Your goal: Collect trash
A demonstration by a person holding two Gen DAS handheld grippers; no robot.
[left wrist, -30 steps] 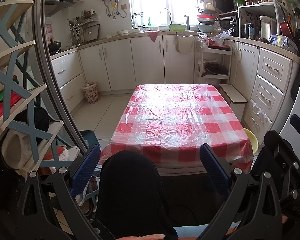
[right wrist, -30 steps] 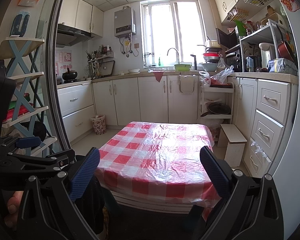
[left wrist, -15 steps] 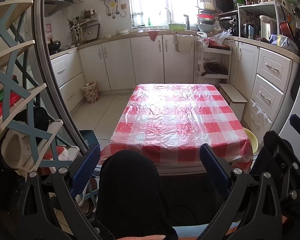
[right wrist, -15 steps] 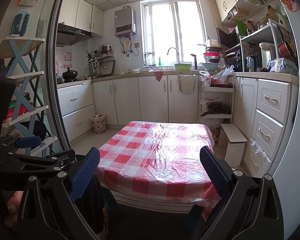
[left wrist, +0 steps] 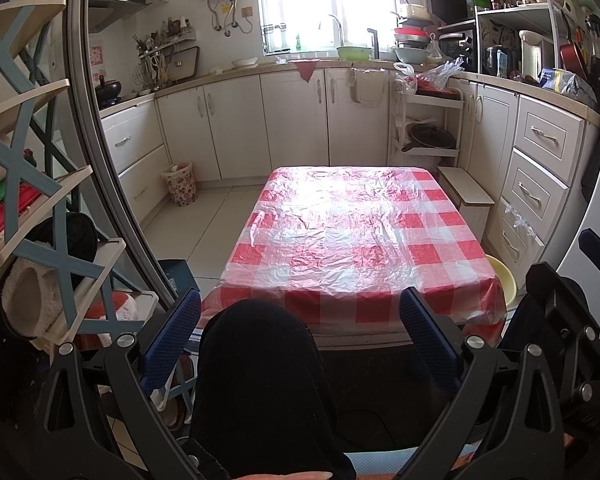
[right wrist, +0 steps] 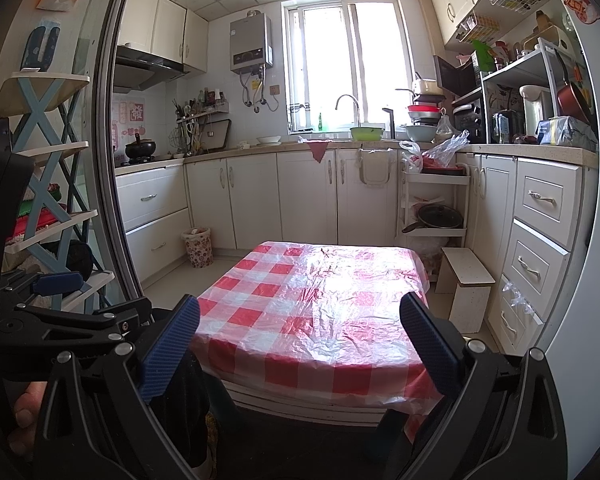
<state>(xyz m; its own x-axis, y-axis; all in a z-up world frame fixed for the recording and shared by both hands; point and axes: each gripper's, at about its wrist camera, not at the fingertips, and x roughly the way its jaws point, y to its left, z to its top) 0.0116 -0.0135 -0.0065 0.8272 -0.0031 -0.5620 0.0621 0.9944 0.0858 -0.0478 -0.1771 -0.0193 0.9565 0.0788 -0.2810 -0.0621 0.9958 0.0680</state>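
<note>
From my remote seat, the left gripper (left wrist: 300, 344) and right gripper (right wrist: 300, 344) hang with fingers spread wide, empty, before the checkered tabletop (left wrist: 360, 232); no trash shows there, and collecting looks unstarted; a floral wastebasket (right wrist: 198, 246) stands by the cabinets.

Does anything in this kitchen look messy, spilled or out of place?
Nothing is spilled or broken. The clear plastic sheet over the checked table is wrinkled, and loose plastic bags sit piled on the small white cart. A red cloth hangs over the counter edge. Both grippers, left and right, are open and empty.
</note>
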